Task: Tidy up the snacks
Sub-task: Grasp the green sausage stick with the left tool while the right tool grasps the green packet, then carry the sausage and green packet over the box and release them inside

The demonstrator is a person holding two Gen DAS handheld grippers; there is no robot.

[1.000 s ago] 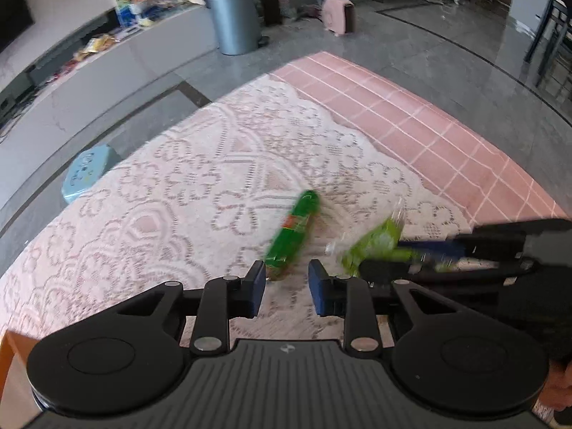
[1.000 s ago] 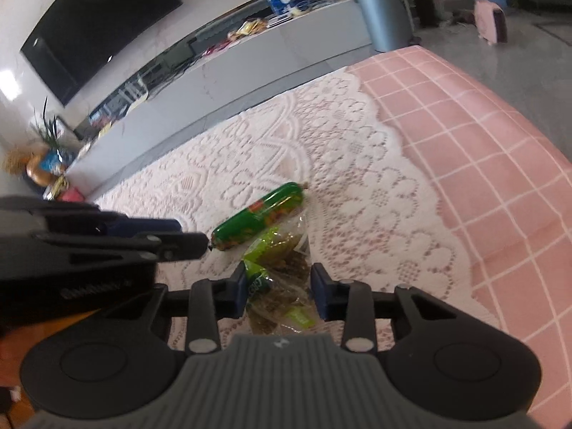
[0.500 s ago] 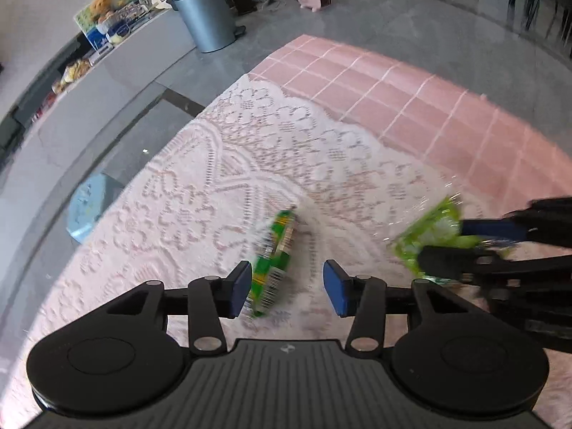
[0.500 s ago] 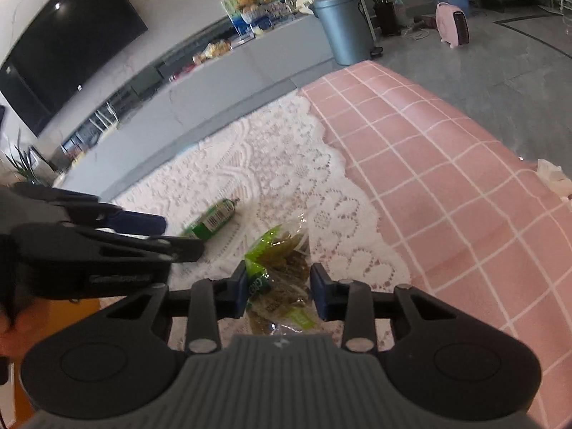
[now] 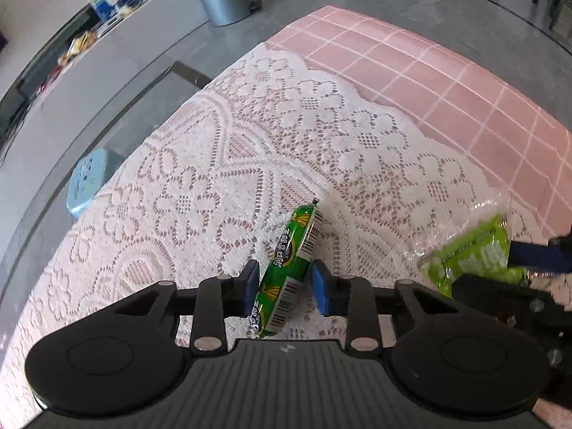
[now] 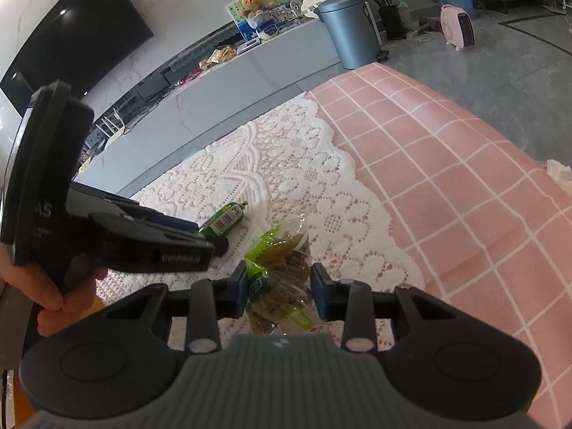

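Observation:
A green sausage stick (image 5: 289,268) lies on the white lace cloth (image 5: 214,186); it also shows in the right wrist view (image 6: 223,220). My left gripper (image 5: 284,287) is open with its blue pads on either side of the stick's near half, small gaps showing. My right gripper (image 6: 279,289) is shut on a clear and green snack bag (image 6: 279,279) and holds it above the cloth. The bag also shows at the right of the left wrist view (image 5: 472,252).
The pink checked tablecloth (image 6: 447,164) covers the table's right part. Beyond the table edge are a grey floor, a grey bin (image 6: 348,34), a long grey TV bench (image 6: 214,89) and a light blue stool (image 5: 89,182).
My left gripper has moved forward over the sausage stick, which now sits between its pads. My right gripper has lifted the snack bag up and to the right.

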